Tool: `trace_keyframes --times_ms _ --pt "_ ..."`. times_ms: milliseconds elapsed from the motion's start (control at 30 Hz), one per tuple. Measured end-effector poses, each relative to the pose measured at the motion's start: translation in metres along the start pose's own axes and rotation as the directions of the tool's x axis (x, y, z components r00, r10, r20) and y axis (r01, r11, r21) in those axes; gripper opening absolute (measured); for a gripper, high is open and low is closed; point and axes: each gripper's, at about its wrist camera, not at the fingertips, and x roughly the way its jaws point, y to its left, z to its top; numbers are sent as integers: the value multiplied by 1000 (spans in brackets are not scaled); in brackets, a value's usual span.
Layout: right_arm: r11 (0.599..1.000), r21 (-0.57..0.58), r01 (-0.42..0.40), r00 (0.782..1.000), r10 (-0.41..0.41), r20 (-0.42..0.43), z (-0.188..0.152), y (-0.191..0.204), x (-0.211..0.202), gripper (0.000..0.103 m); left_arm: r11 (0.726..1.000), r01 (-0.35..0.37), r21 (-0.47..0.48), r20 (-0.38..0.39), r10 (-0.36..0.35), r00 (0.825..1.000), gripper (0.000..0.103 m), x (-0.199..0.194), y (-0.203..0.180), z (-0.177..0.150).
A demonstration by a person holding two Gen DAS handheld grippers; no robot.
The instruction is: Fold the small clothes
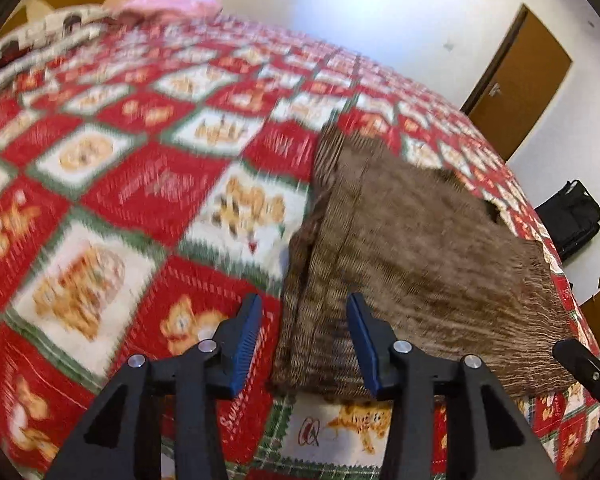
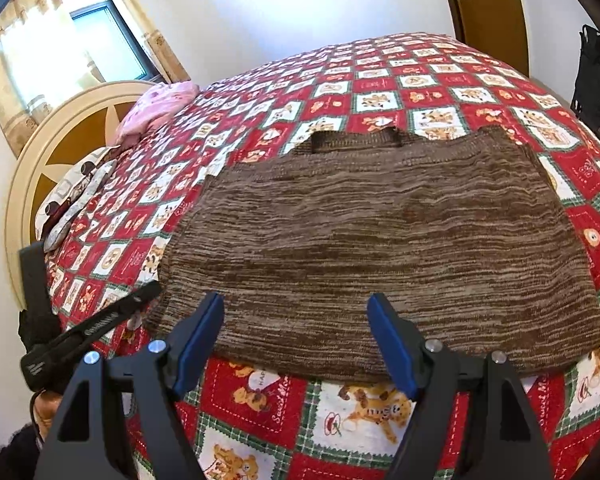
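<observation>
A brown striped knit sweater point(image 2: 380, 236) lies flat on the red patchwork bedspread point(image 2: 380, 80), its sleeves folded in. It also shows in the left wrist view point(image 1: 420, 264), blurred. My left gripper point(image 1: 304, 304) is open and empty above the sweater's near left edge. My right gripper point(image 2: 296, 304) is open and empty above the sweater's near hem. The left gripper's body shows at the left of the right wrist view point(image 2: 88, 332).
Pink bedding point(image 2: 160, 108) and a patterned pillow point(image 2: 72, 200) lie by the cream headboard point(image 2: 60, 128). A brown door point(image 1: 516, 84) and a black bag point(image 1: 572, 216) stand beyond the bed. The bedspread point(image 1: 120, 168) stretches wide to the left of the sweater.
</observation>
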Motion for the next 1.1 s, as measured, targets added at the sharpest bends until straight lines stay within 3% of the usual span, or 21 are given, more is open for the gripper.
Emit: trace_keyframes --times_ms 67,133,200,267,300,367,433,533,633,800,900,1100 --pt "1000 -3 -1 1000 1 0 -1 1 -1 78 1000 9 -14 12 -9 1000 50 -2 1 -3" --pt "1000 3 0 1000 0 1 -1 -1 -1 78 999 29 -15 5 -29 1000 63 0 -2 -5" --pt "1000 13 -1 1000 1 -2 -1 -3 1 78 1000 20 6 -5 -20 1000 64 2 -10 -6" --pt "1000 19 -2 1000 2 -7 -1 -3 3 78 998 55 28 -11 -55 998 64 3 -16 -7" --pt "1000 19 -3 1000 4 -11 -1 -3 4 78 996 83 14 -11 -83 997 62 3 -16 -7" --pt "1000 13 -5 1000 5 -13 -1 -1 3 78 990 143 -18 -16 -143 990 48 2 -13 -7" --pt "1000 0 -1 1000 1 -15 1 2 3 78 993 118 -12 -15 -119 993 24 3 -12 -6" --pt "1000 -22 7 1000 -8 -18 9 5 5 78 991 128 -36 -12 -129 992 12 3 -8 -4" --pt "999 -31 7 1000 -8 -29 27 9 14 78 990 134 -46 9 -134 991 10 -1 -6 -4" --pt "997 -29 -71 996 69 -58 68 23 54 78 993 111 -40 26 -110 994 10 1 -5 -8" --pt "997 -56 -61 995 57 -78 83 39 83 78 994 101 -30 28 -100 995 11 3 -6 -8" --pt "987 -139 -77 989 57 -140 101 82 143 78 985 139 -97 15 -139 990 12 7 3 -5"
